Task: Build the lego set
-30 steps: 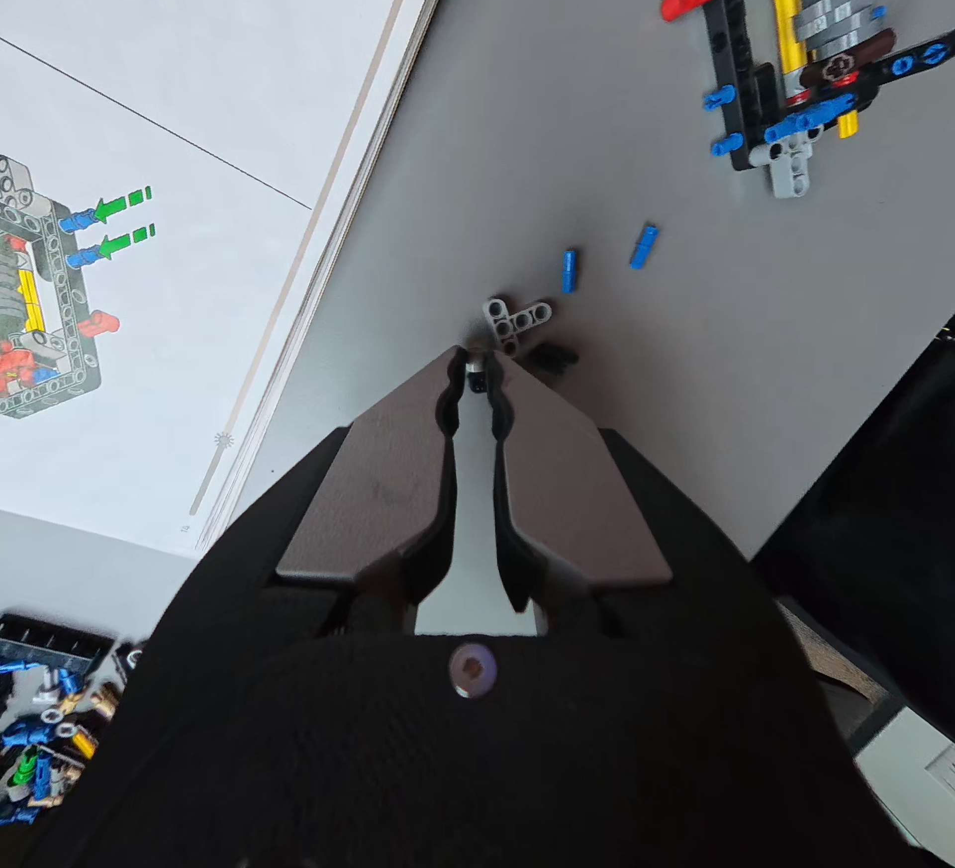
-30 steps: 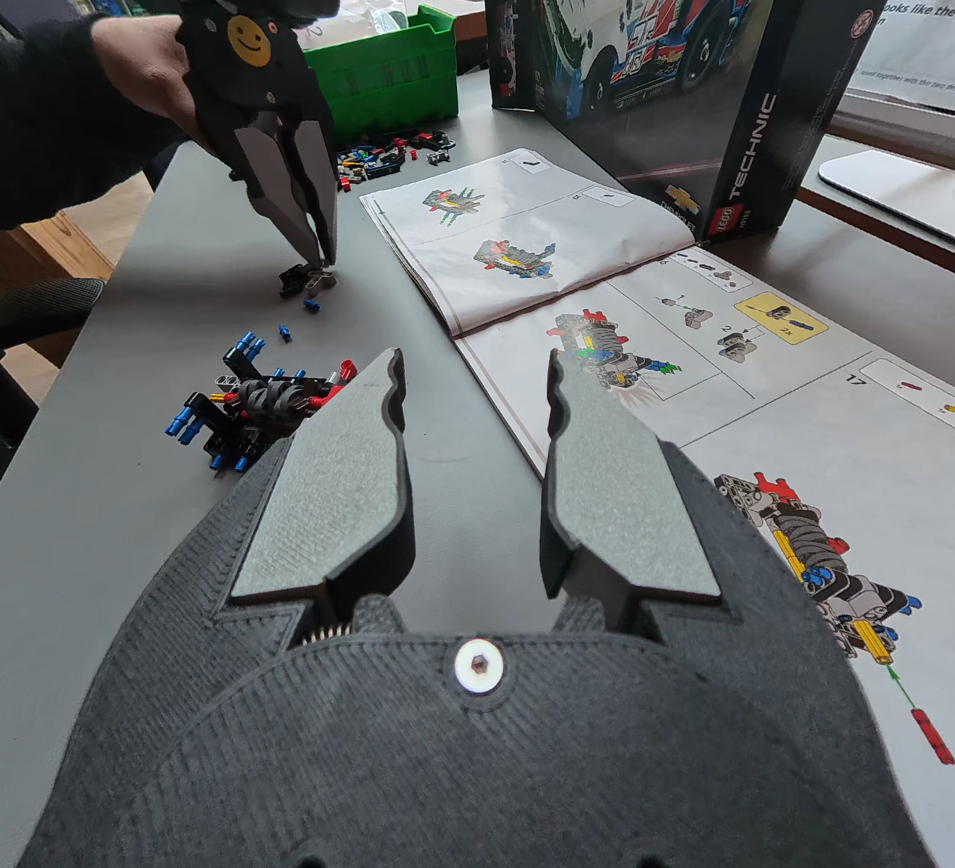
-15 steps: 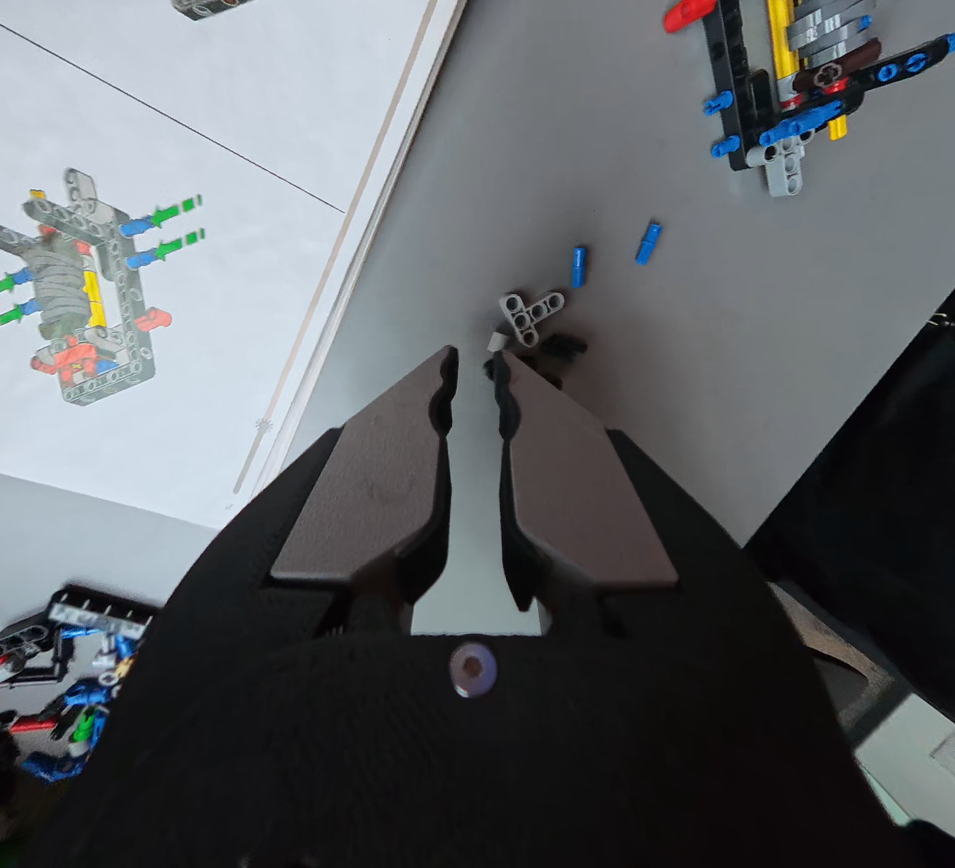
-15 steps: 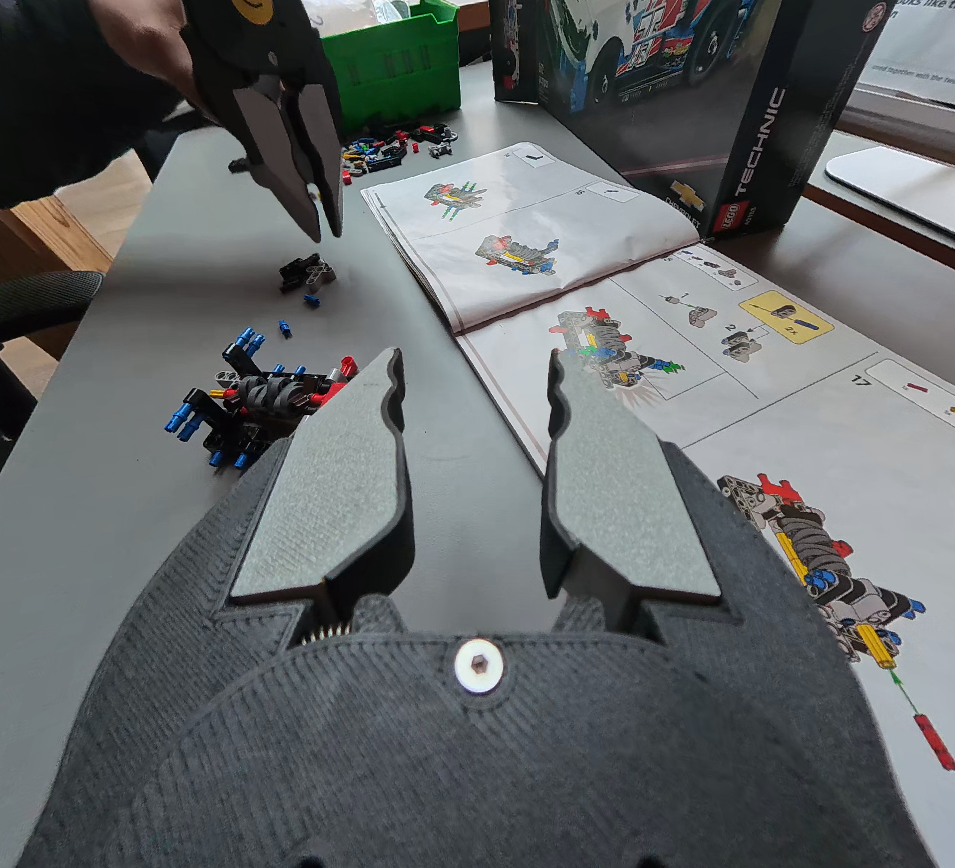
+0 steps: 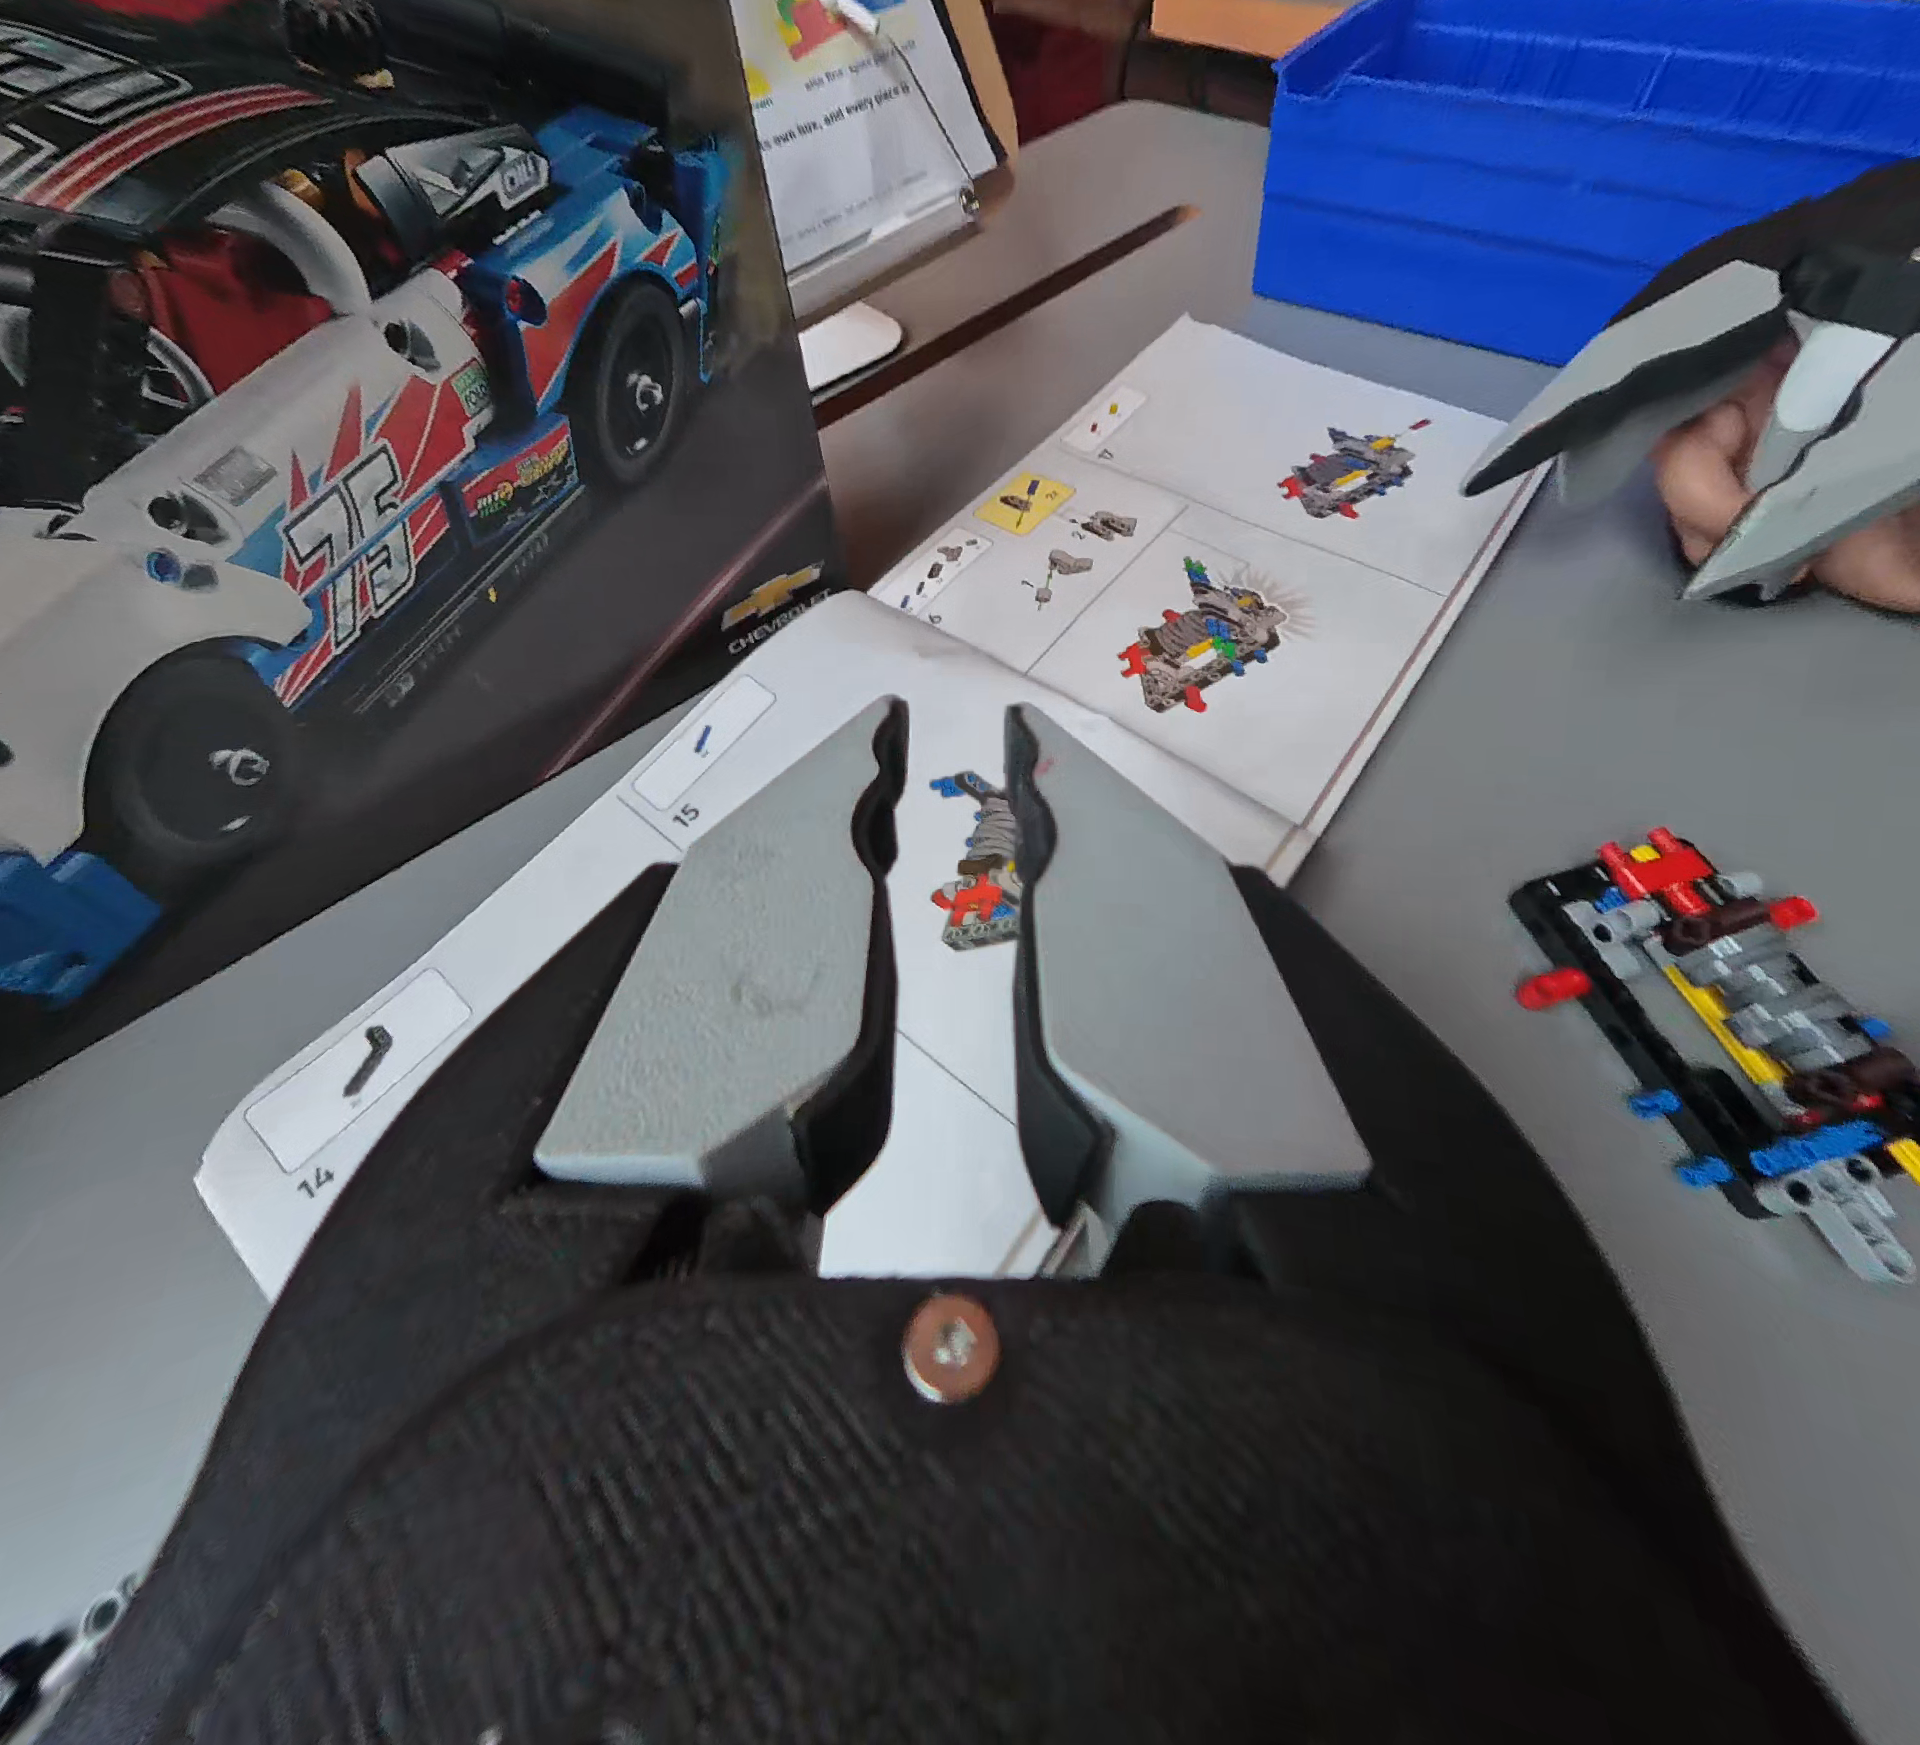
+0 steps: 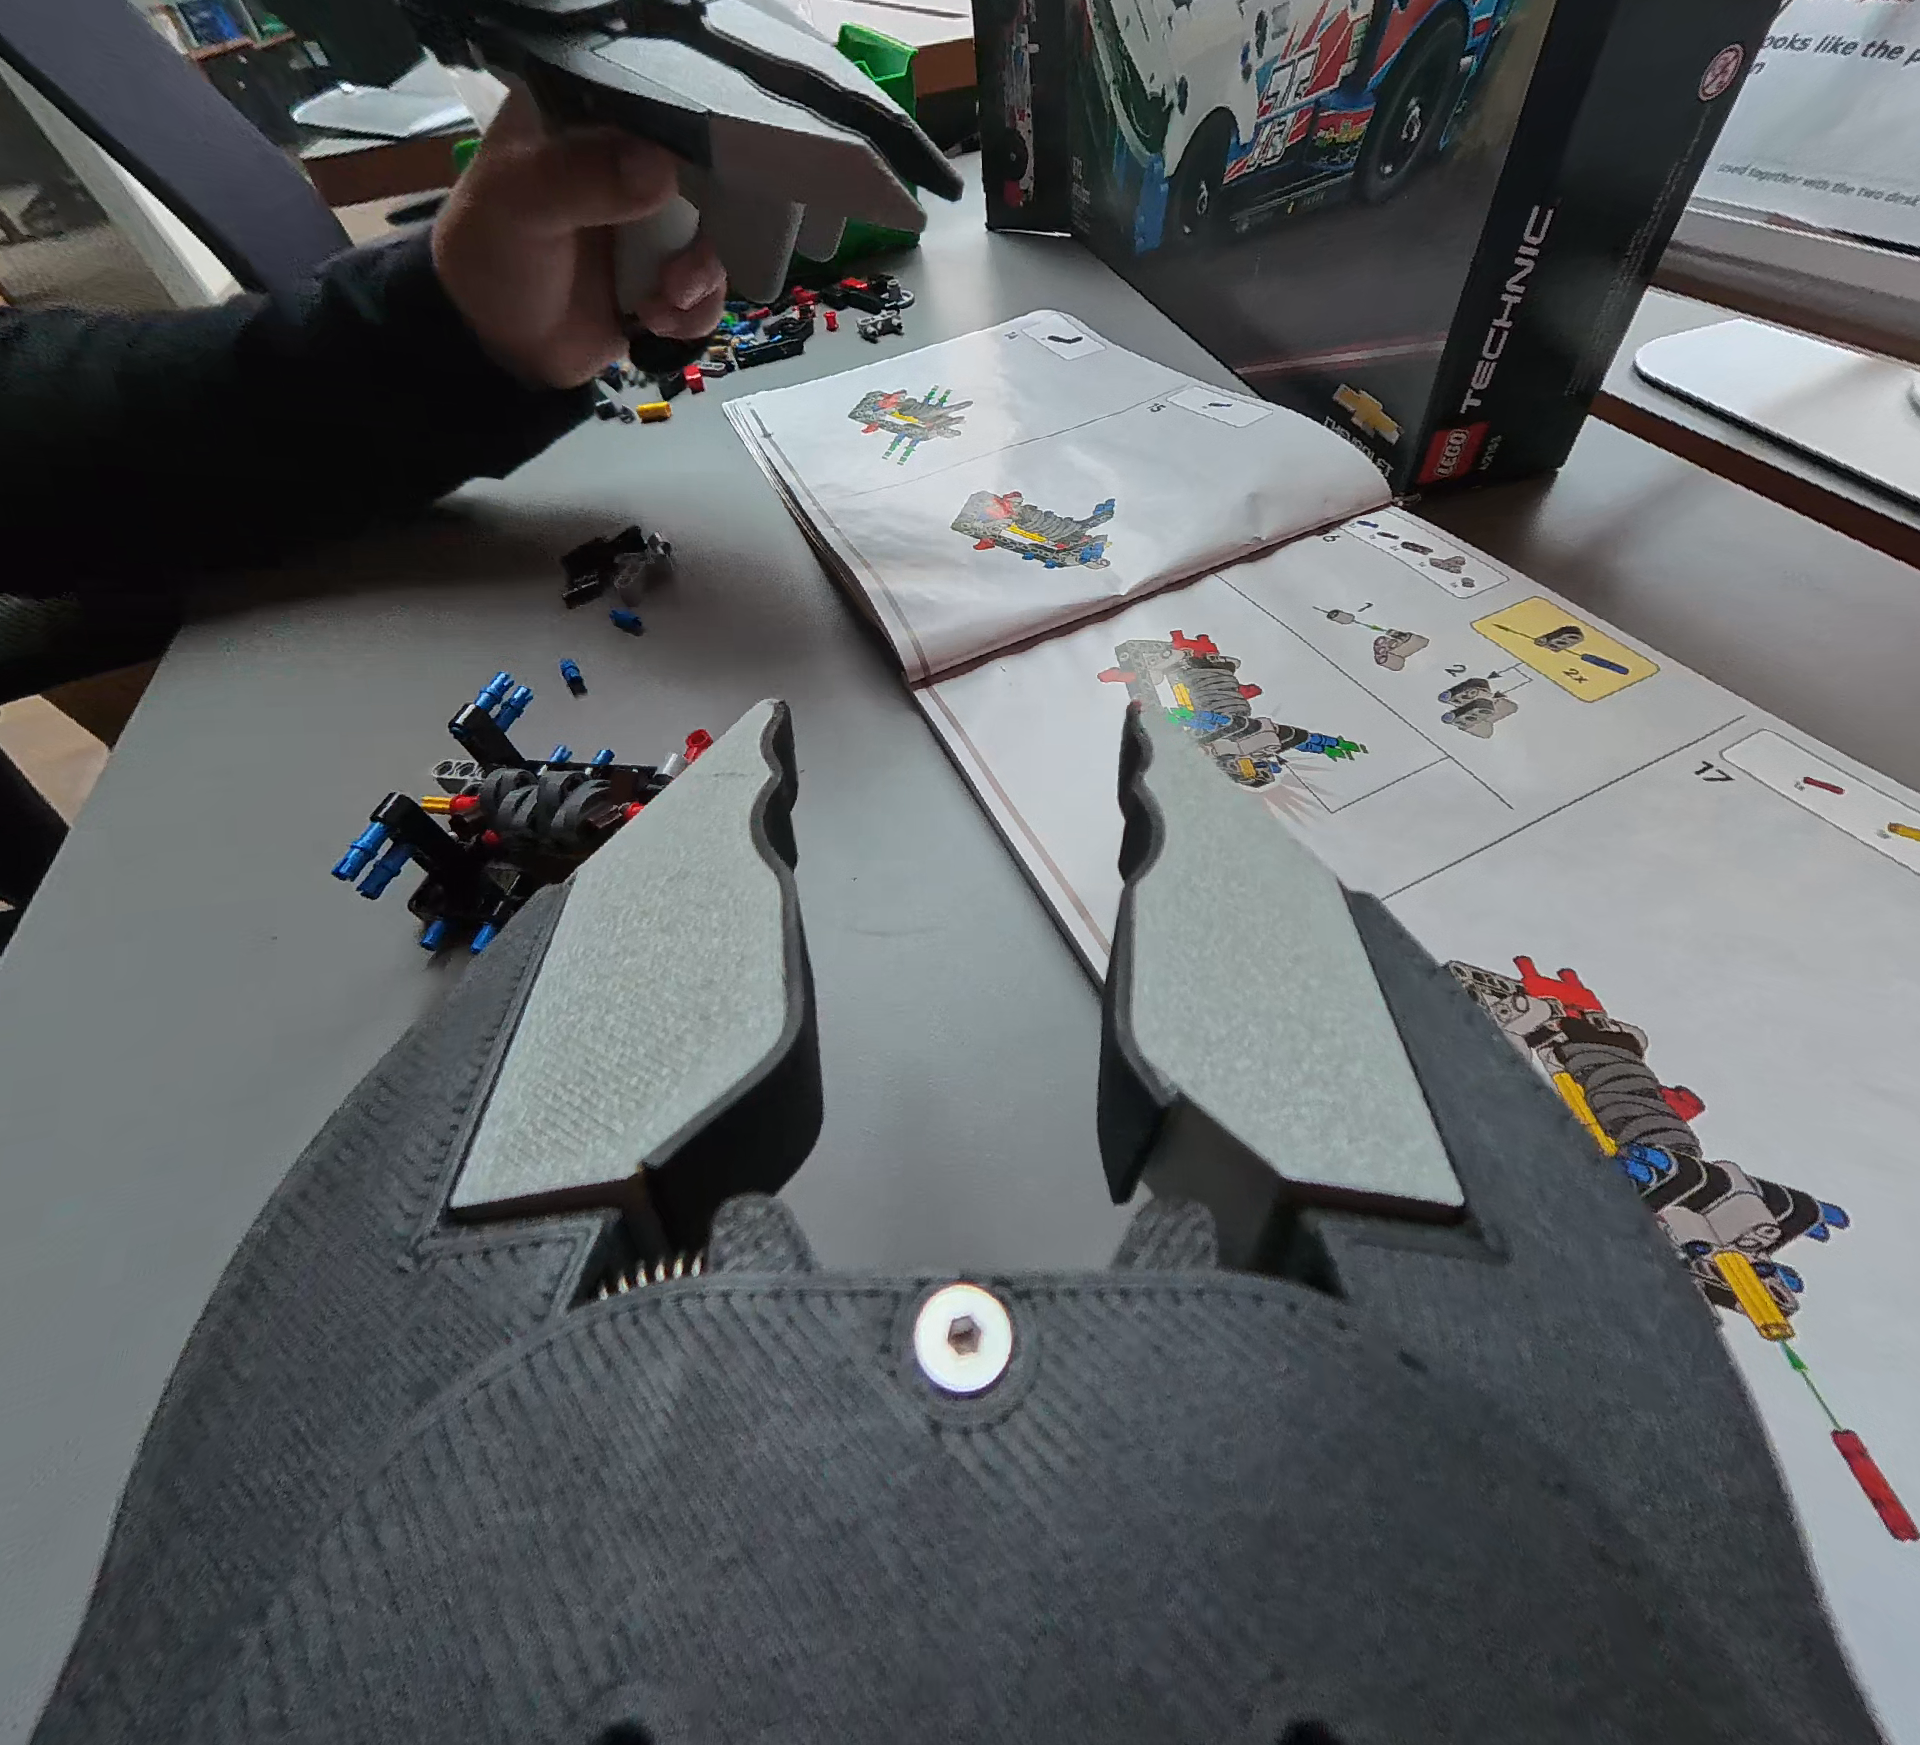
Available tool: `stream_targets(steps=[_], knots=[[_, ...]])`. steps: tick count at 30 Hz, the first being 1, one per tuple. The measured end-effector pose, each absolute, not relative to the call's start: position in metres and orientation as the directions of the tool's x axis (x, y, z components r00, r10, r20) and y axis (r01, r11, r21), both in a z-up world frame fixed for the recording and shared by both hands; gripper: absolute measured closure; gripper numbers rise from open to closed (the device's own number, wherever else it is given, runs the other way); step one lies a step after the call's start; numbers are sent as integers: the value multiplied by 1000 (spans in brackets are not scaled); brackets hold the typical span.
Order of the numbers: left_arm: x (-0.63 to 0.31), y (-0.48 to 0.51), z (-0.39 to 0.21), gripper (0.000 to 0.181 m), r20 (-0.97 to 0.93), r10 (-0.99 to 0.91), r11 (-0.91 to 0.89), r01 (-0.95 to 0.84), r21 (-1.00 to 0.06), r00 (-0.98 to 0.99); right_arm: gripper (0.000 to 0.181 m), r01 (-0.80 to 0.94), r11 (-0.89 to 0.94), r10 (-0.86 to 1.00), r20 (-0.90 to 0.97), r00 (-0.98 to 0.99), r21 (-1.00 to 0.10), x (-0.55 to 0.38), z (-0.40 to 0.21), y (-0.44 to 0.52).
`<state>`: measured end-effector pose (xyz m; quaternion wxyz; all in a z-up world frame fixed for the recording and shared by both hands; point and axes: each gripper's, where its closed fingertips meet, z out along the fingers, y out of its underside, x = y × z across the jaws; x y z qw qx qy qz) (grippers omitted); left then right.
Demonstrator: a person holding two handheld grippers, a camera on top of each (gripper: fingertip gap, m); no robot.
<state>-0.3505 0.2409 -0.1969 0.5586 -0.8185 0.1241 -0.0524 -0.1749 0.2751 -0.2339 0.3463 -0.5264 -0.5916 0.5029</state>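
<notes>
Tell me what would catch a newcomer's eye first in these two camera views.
The tall set box with a race car printed on it stands at the table's far edge, behind the open instruction booklet. Left of the booklet on the grey table lies the partly built black, grey and blue lego assembly. The left gripper is raised above the loose pieces, slightly open and empty; the right gripper is open.
</notes>
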Motion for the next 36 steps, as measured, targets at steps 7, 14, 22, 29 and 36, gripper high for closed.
stream_targets(steps=[7, 14, 22, 29, 36], knots=[[-359, 234, -211, 167, -147, -263, -309, -227, -924, 954, 119, 274, -73, 968, -135, -212, -959, -183, -234, 280], [-356, 224, -229, 172, -134, -291, -346, -235, -908, 947, 118, 267, -107, 957, -172, -233, -958, -185, -232, 281], [-345, 222, -233, 175, -142, -314, -345, -252, -904, 939, 119, 257, -120, 951, -186, -248, -959, -183, -230, 280], [-350, 221, -234, 177, -116, -307, -364, -229, -903, 945, 120, 259, -117, 951, -184, -250, -959, -183, -230, 280], [-350, 221, -234, 179, -117, -301, -365, -228, -903, 946, 120, 264, -114, 951, -182, -251, -958, -183, -230, 279]])
